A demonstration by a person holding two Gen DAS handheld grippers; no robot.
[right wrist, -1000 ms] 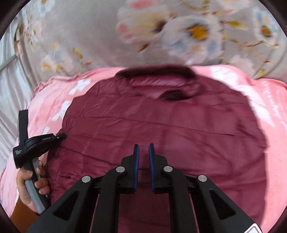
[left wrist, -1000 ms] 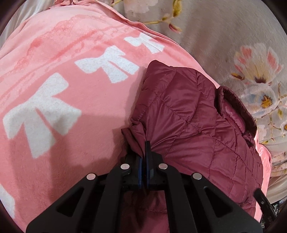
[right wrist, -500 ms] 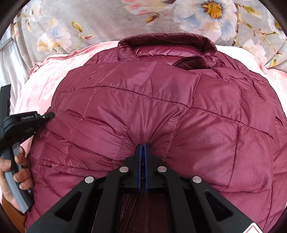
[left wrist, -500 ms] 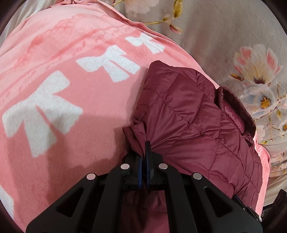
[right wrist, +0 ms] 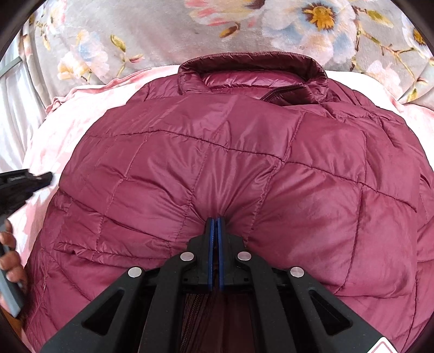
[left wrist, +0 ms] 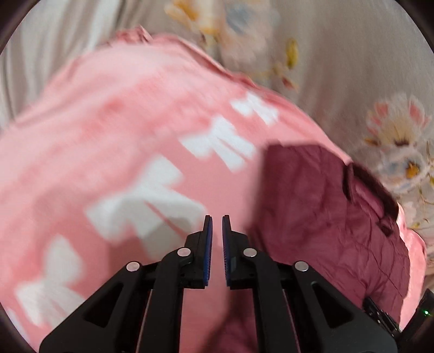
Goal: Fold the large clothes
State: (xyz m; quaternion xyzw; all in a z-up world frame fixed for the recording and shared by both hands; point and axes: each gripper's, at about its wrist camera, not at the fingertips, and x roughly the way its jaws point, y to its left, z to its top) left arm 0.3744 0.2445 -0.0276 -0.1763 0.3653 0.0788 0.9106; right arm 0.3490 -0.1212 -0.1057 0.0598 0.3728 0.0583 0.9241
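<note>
on the far left of our working surface, the pink blanket (left wrist: 114, 152) with white bows lies spread as an underlay, giving us a soft, flat bed for folding. left gripper (left wrist: 216, 225): we hold it over the bare blanket just beside the garment's left edge, its blue pads a narrow gap apart with nothing between them; the view from it is blurred, so finer detail is lost. a hand (right wrist: 9, 260) on its handle shows at the edge of the right view. centre: the maroon quilted jacket (right wrist: 244, 152), the task's piece, lies on the blanket with its collar (right wrist: 252, 61) at the far end, near the grey floral cloth (right wrist: 271, 24) behind. it already looks narrowed at the left side, which we judge to be a side fold in place. right gripper (right wrist: 216, 220): we have it pinched tight on a pucker of the jacket's near edge, the quilting gathered into the pads. we judge this hold serves to lift the hem toward the collar. right side: the jacket's right flank rests on the blanket.
</note>
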